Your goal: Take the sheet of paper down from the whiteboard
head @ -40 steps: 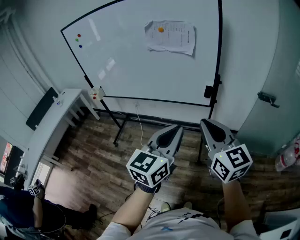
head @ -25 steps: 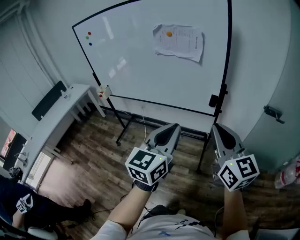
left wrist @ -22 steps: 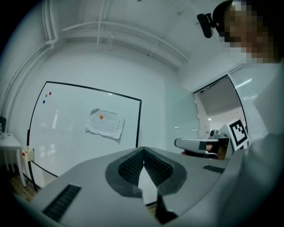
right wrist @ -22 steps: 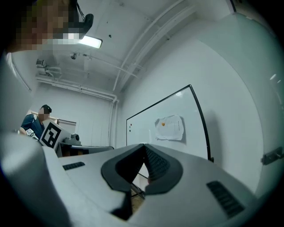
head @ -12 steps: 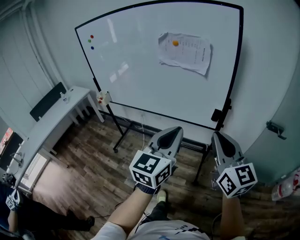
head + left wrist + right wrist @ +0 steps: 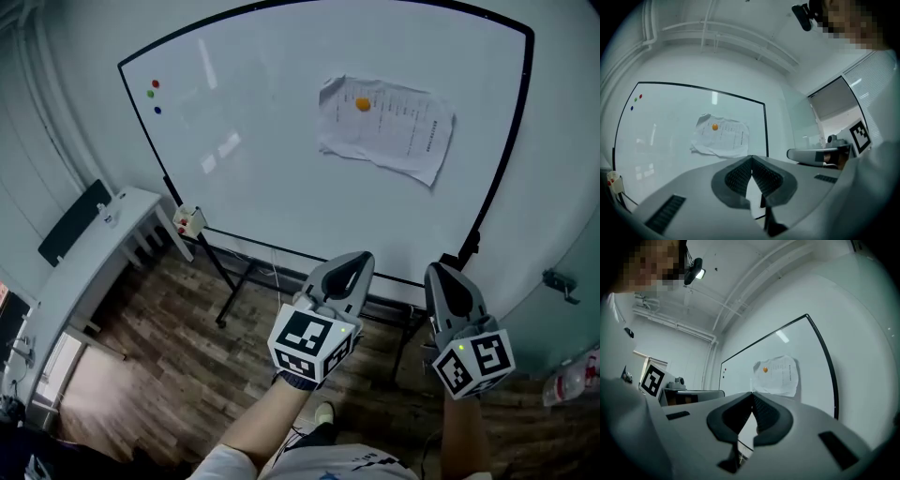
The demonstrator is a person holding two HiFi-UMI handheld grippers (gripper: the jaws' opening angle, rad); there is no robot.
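A crumpled printed sheet of paper [image 6: 386,127] hangs on the whiteboard [image 6: 272,141], pinned near its top left by an orange round magnet [image 6: 363,104]. The sheet [image 6: 721,136] also shows ahead in the left gripper view, and the sheet [image 6: 777,376] in the right gripper view. My left gripper [image 6: 352,265] and right gripper [image 6: 441,273] are side by side below the sheet, well short of the board. Both are shut with nothing between their jaws.
The whiteboard stands on a black wheeled frame [image 6: 230,281] over a wood floor. Red, green and blue magnets [image 6: 155,95] sit at its top left. A small eraser box [image 6: 188,221] hangs on its lower left edge. A white desk [image 6: 70,267] stands at left.
The view has closed in on the whiteboard: the board and sheet look larger and the sheet has shifted right. Both grippers have moved forward together and stayed shut.
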